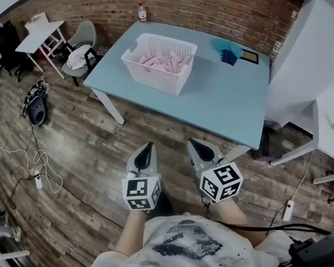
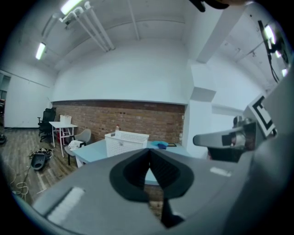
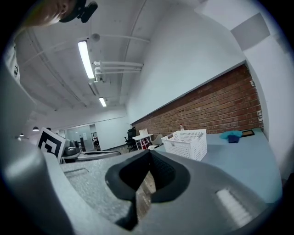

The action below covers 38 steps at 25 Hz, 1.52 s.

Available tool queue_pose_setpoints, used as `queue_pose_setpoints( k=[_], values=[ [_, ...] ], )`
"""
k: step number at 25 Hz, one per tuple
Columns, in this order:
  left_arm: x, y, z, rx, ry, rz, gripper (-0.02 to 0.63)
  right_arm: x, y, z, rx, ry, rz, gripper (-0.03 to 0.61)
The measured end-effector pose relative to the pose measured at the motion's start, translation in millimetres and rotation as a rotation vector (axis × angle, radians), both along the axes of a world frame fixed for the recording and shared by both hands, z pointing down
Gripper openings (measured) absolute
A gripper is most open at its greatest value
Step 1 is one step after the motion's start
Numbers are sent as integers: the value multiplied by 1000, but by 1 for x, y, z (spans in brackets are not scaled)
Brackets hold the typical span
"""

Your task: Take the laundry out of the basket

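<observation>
A white slatted laundry basket [image 1: 174,77] stands on the far left part of a light blue table [image 1: 224,98], with pink laundry [image 1: 159,62] lying inside it. Both grippers hover over the wooden floor, well short of the table's near edge and side by side. My left gripper [image 1: 148,145] is shut with nothing in it, and my right gripper [image 1: 193,142] is shut and empty too. In the left gripper view the basket [image 2: 126,143] shows beyond the closed jaws of the left gripper [image 2: 149,151]. In the right gripper view the basket [image 3: 186,143] sits off to the right of the right gripper [image 3: 148,153].
A blue cloth [image 1: 226,49] and a dark flat frame [image 1: 249,56] lie at the table's far right; a bottle [image 1: 142,13] stands at its back edge. A small white table [image 1: 38,37], a chair [image 1: 80,40], a bag [image 1: 37,106] and cables are at left. White cabinets [image 1: 314,68] flank the right.
</observation>
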<state>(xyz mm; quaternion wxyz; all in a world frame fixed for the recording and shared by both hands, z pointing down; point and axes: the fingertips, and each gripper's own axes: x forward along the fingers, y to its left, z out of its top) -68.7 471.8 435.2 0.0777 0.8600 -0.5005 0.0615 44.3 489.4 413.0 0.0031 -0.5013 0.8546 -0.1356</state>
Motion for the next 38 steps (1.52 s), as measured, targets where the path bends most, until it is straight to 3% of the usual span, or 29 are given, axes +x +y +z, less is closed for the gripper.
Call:
queue_pose_setpoints(
  k=[11,21,28,38],
  values=[
    [-49,-141,5,-34,6,65,-11,-50,-133,3,-32,10,62,-3],
    [-96,-259,-5,-8,-7,140,-11,-84,-238,-1,-23,7,177,-3],
    [-109,-300,-3,-15,10,166,-11,-91,-275,0,-37,16,223,-3],
    [-100,-345,7,-30,8,185,-11,-78,-316,10,-50,11,259,-3]
  ],
)
